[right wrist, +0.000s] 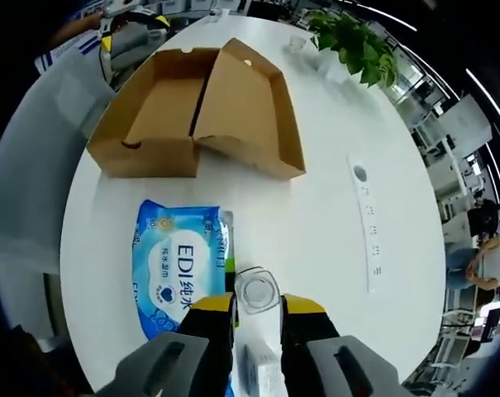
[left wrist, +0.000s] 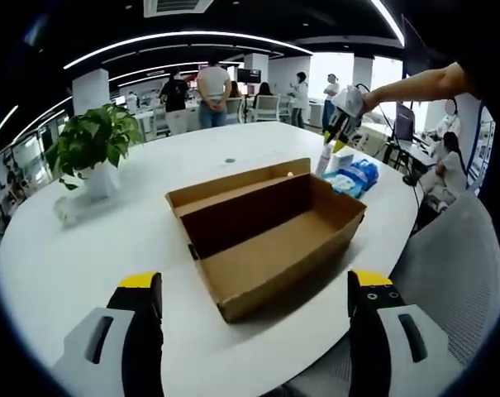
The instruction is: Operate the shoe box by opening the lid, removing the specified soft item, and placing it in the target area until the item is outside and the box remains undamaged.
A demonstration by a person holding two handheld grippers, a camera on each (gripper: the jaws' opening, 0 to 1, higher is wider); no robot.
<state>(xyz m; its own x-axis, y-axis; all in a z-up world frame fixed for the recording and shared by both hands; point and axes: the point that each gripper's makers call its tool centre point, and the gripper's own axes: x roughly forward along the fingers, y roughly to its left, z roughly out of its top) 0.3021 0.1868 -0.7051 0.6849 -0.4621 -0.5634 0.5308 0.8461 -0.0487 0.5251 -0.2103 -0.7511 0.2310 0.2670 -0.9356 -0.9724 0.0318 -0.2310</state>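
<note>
The shoe box (left wrist: 266, 236) lies open in the middle of the left gripper view, its lid (left wrist: 233, 186) folded back toward the upper left, and its brown inside looks bare. In the right gripper view the same box sits in the upper left of the frame on the white round surface (right wrist: 332, 215). The soft item, a blue pack of wet wipes (right wrist: 179, 269), lies flat on that surface in the lower left of that view, outside the box and apart from it; in the left gripper view it shows as a blue patch just past the box's far right corner.

The left hand-held gripper (left wrist: 254, 318) hangs released, jaws wide apart at the bottom of its frame, short of the box and gripping nothing. The right hand-held gripper (right wrist: 258, 318) hovers above the surface just right of the pack, over a small clear cup-like thing (right wrist: 256, 291). Its jaws stand a narrow gap apart with nothing visibly pinched between them.

By my reading the opening and removal are done and the placing is at its end. What is left is to lift the right gripper clear without nudging the pack or the cup, and to leave the box alone. A potted plant (left wrist: 92, 149) stands at the left of the left gripper view, well clear.
</note>
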